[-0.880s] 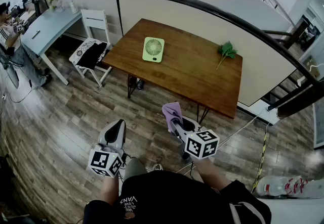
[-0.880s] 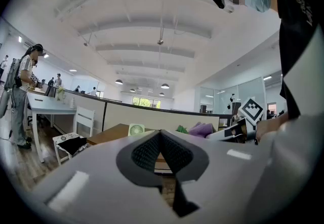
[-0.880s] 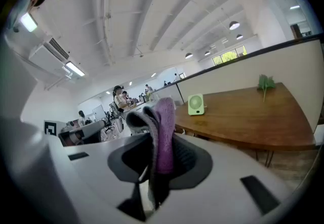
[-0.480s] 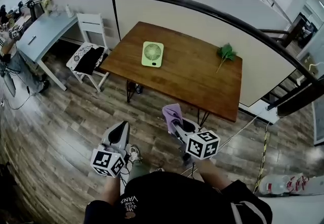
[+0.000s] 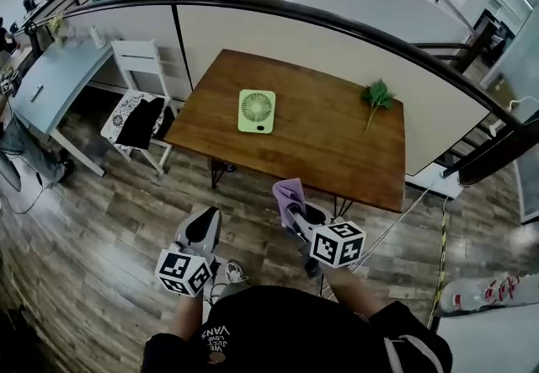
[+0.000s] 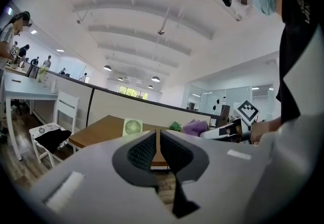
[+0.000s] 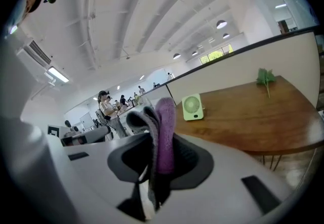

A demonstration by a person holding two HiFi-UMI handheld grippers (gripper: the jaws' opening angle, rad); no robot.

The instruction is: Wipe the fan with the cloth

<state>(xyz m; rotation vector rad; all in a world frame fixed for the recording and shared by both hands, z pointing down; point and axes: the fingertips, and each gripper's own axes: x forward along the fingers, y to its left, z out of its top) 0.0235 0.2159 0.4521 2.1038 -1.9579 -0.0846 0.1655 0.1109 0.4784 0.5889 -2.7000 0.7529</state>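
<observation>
A small pale green fan (image 5: 256, 110) stands upright on the left half of the brown wooden table (image 5: 337, 152); it shows too in the left gripper view as the fan (image 6: 132, 127) and in the right gripper view as the fan (image 7: 192, 106). My right gripper (image 5: 288, 205) is held short of the table's near edge, shut on a folded purple cloth (image 5: 289, 191), which sticks up between the jaws as the cloth (image 7: 163, 132). My left gripper (image 5: 205, 222) is lower left, over the floor, shut and empty, jaws pressed together (image 6: 157, 142).
A green leafy sprig (image 5: 376, 97) lies at the table's far right. A white chair (image 5: 139, 110) with dark clothing stands left of the table, beside a pale desk (image 5: 42, 85). A curved partition wall (image 5: 337, 43) runs behind the table. People are far off.
The view has closed in on the table a little and shifted; the fan sits lower in the head view. Both grippers keep their places and states, the cloth still held.
</observation>
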